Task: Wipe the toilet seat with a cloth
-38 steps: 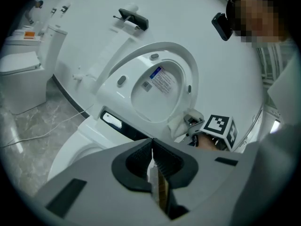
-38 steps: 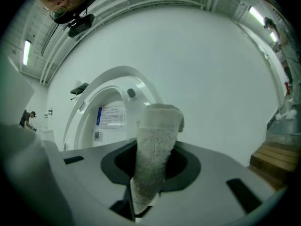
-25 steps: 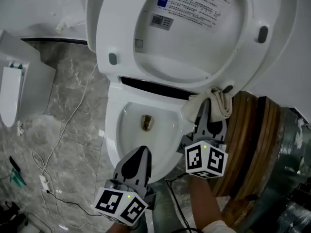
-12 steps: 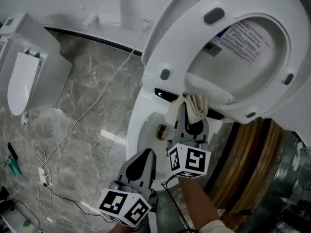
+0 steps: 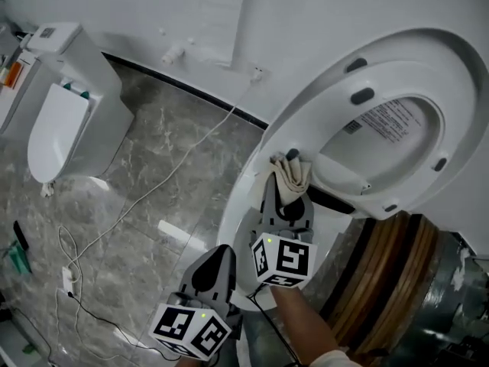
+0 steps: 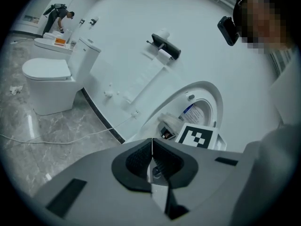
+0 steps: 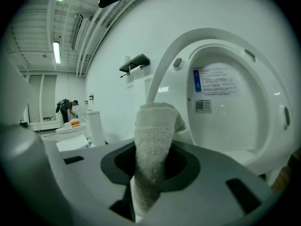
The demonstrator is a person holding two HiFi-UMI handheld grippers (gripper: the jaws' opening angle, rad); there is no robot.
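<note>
Two changes: right hand-held gripper (image 5: 286, 202), clamped on the cloth (image 5: 290, 174), has slid it leftward along the raised toilet seat (image 5: 306, 121) lower edge; left hand-held gripper (image 5: 221, 255) stays shut, empty.

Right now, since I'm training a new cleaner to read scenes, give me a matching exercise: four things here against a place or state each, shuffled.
Things:
1 cloth
2 left tool
3 toilet seat
4 white cable

States:
a trails across the floor
b tipped up
c shut, nothing in it
d pinched in the right tool

Pairs: 1-d, 2-c, 3-b, 4-a.
</note>
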